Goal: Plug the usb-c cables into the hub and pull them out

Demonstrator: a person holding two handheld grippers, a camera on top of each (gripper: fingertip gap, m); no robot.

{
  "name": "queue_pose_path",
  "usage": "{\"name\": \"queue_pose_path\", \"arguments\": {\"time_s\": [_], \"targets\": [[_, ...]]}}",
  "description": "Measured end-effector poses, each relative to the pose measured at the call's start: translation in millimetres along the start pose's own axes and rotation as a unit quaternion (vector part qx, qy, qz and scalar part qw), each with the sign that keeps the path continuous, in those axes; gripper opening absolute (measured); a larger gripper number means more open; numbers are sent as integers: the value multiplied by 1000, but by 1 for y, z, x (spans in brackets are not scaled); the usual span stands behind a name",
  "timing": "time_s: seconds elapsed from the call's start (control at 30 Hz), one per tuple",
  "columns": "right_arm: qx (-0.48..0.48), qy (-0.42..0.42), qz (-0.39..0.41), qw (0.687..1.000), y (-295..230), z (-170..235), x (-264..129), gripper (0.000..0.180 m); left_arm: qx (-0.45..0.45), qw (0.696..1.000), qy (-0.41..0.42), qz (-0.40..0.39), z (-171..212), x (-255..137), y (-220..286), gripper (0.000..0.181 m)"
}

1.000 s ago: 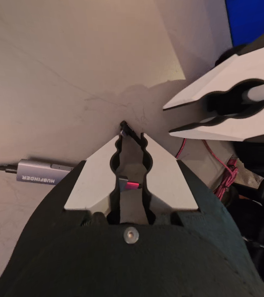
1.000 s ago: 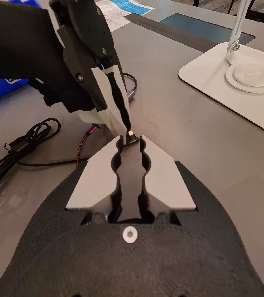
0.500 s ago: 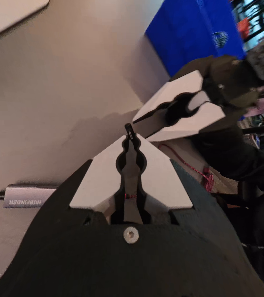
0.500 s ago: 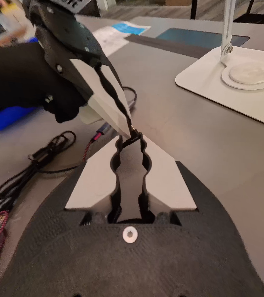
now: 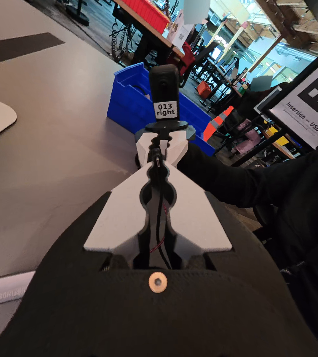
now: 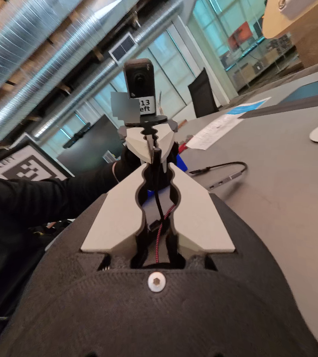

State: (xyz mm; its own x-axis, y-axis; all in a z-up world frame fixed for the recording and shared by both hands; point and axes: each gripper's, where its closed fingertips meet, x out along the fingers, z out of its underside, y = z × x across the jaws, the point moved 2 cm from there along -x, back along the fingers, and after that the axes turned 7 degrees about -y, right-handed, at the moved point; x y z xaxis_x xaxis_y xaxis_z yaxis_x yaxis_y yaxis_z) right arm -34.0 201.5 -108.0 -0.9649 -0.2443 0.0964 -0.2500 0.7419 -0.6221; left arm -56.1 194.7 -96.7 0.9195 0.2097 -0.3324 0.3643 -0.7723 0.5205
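Both claws are raised off the grey worktop and face each other tip to tip. The left claw is closed narrowly on a black USB-C plug, metal end pointing outward, its black cable trailing back between the fingers beside a red braided cable. The right claw sits with its tips around the same plug's black body; whether it actually grips cannot be told. The silver hub lies flat on the worktop, well apart, nothing plugged into its visible ports. A blue bin stands behind.
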Motion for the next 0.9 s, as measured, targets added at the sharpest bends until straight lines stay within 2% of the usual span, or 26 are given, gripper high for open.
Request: {"name": "queue_pose_path", "arguments": {"time_s": [0.13, 0.4, 0.7, 0.9], "targets": [[11, 40, -38, 998, -8, -11, -6, 9, 10, 1000, 9, 8, -1, -1, 4, 3], [26, 39, -56, 997, -11, -9, -4, 12, 31, 999, 10, 6, 0, 0, 9, 3], [-31, 22, -1, 999, -10, -7, -4, 5, 41, 999, 4, -23, 2, 0, 9, 3], [-50, 24, 22, 998, -9, -10, -7, 6, 49, 997, 33, -56, -3, -6, 8, 5]]}}
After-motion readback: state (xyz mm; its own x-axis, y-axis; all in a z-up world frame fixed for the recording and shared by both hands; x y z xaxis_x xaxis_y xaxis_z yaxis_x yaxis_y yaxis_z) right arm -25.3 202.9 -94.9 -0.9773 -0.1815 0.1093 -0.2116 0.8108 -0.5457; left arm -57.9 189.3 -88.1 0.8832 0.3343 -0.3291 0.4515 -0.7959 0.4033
